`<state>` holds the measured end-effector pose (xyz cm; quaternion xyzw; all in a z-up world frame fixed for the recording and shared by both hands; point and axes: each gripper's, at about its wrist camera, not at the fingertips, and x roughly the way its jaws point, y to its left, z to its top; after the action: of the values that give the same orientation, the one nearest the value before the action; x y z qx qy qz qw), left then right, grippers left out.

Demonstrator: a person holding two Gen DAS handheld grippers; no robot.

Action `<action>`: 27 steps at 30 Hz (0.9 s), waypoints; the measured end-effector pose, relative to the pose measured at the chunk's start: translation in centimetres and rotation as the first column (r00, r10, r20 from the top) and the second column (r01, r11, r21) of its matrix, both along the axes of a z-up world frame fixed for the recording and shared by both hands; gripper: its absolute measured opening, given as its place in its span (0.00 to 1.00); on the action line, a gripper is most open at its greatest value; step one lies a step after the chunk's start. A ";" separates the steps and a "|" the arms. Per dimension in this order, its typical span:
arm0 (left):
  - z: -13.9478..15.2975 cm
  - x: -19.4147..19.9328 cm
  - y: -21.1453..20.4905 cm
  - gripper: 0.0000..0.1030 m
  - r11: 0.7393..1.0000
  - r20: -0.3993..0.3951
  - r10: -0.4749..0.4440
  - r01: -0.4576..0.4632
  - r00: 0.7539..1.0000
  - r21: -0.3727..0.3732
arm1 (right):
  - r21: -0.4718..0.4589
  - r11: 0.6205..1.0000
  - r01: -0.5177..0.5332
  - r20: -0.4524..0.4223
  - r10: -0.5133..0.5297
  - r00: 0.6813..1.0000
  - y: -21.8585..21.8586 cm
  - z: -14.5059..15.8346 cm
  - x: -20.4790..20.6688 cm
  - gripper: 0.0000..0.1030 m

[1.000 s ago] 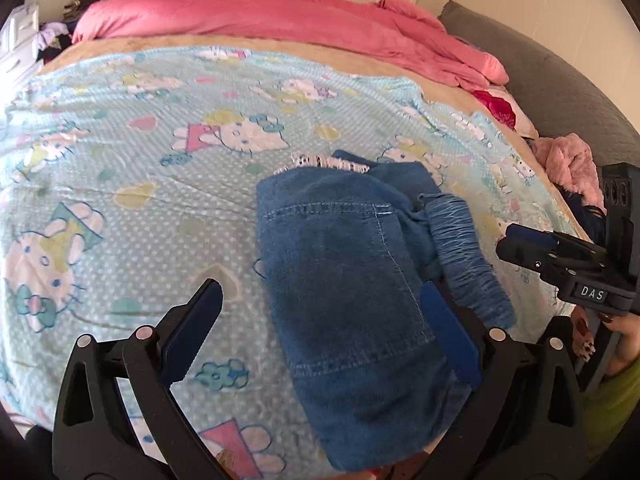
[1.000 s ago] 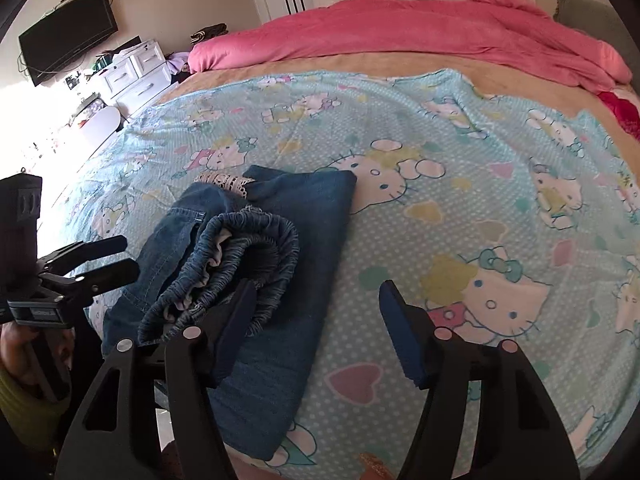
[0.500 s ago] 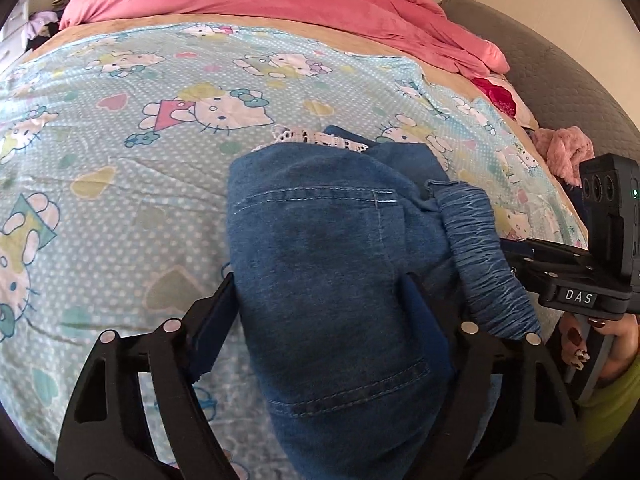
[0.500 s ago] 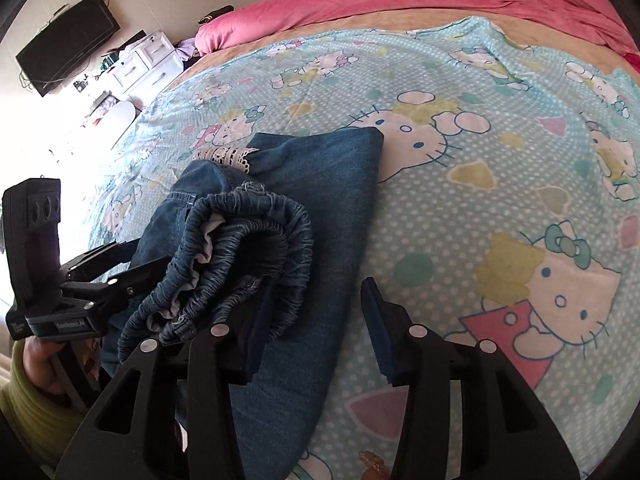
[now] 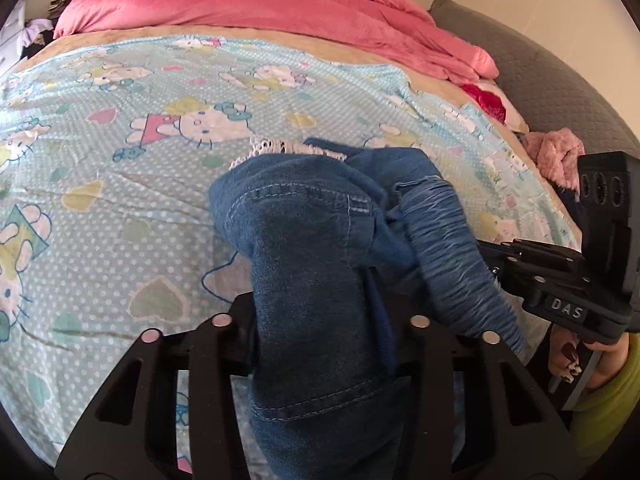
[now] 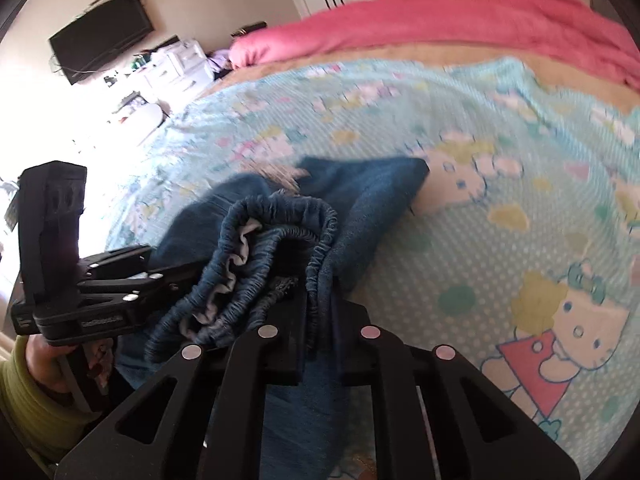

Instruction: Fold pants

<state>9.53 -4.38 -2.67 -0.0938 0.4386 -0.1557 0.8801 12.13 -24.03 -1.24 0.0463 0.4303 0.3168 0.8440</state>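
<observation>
Pants [image 5: 320, 248]: denim, partly folded, lying on the patterned sheet [image 5: 120, 160] at the near edge of the bed, bunched at the near end.

Long axis: runs from the near edge away toward the pink quilt [image 5: 260, 12]. The lace-trimmed cuff [image 5: 280, 148] lies at the far end; the elastic waistband [image 6: 280, 240] is heaped at the near end.

Left gripper [image 5: 324, 332]: jaws have just been closing and now pinch the near fold of denim on the pants' left side. Cloth fills the gap and rises in a ridge ahead of the pads.

Right gripper [image 6: 320, 320]: jaws have just been closing and are clenched on the right near edge, just beside the waistband. The right view is blurred.

Relation governing the next move: both grips sit side by side at the near end, and the whole free length lies ahead of the fingers. Judgement: the fold calls for carrying this end forward along the long axis onto the cuff end. Neither hand is clearly nearer. Risk: the loose waistband between the grips may sag or spill.
</observation>
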 end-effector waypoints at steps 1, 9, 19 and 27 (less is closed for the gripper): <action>0.4 -0.1 -0.1 0.32 1.000 0.015 -0.001 0.001 1.000 0.011 | 0.005 1.000 -0.007 0.010 0.007 1.000 0.2 0.4 0.0 0.09; 3.3 2.2 0.0 0.32 0.999 0.093 0.015 -0.019 0.996 0.045 | -0.049 0.998 -0.035 0.137 0.041 0.990 3.1 4.1 2.3 0.09; 4.0 5.7 0.5 0.32 0.995 0.145 0.034 -0.048 0.989 0.091 | -0.061 0.998 0.012 0.128 -0.004 0.992 3.7 3.2 6.0 0.09; 1.2 6.6 0.8 0.45 0.992 0.091 0.054 -0.064 0.994 0.109 | -0.124 0.989 0.076 0.049 -0.071 0.996 2.6 0.2 7.1 0.14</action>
<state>16.08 -3.61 -1.46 -0.0506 0.4046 -0.1087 0.9066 19.24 -21.46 -1.05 0.0019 0.4287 0.2587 0.8656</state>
